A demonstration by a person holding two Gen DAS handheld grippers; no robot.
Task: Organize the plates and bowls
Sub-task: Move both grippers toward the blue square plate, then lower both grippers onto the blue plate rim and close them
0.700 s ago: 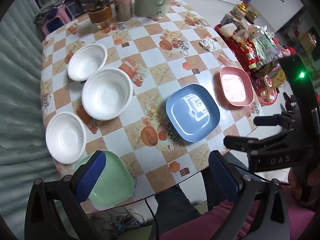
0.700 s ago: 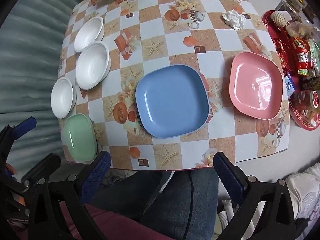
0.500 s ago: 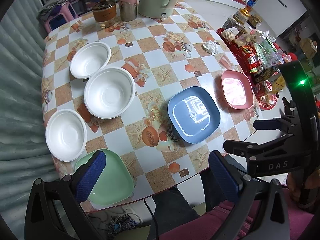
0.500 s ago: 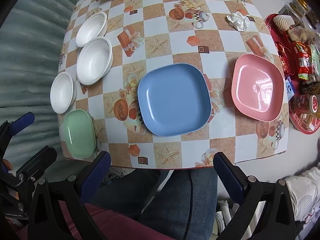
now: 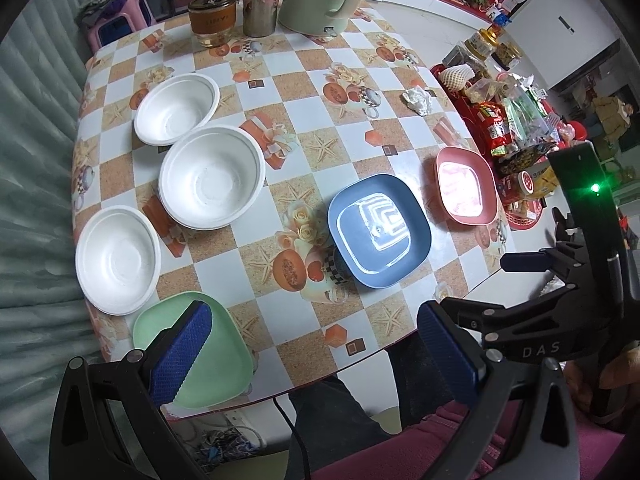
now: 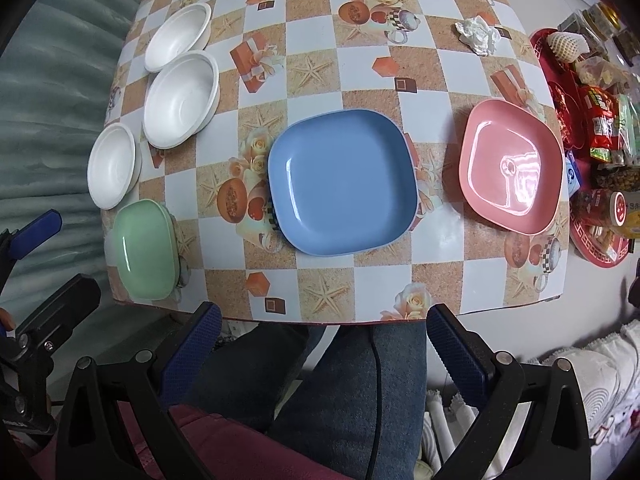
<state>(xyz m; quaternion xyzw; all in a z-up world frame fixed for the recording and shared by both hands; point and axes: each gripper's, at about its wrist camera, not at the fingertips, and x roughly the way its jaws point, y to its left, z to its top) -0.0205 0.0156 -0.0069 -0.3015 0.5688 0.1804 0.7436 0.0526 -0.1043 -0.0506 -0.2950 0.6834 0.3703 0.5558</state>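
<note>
While both claws are hovering off the near edge of the bench [image 6: 360,80], nothing is being gripped: the left claw [image 5: 308,344] and right claw [image 6: 324,344] are gaping wide and empty. Three white bowls [image 5: 212,184] are clustering at nine o'clock, seemingly already grouped. The green plate [image 6: 144,248] is sitting at seven, the blue plate [image 6: 340,184] at centre, the pink plate [image 6: 512,168] at three, probably awaiting stacking.
</note>
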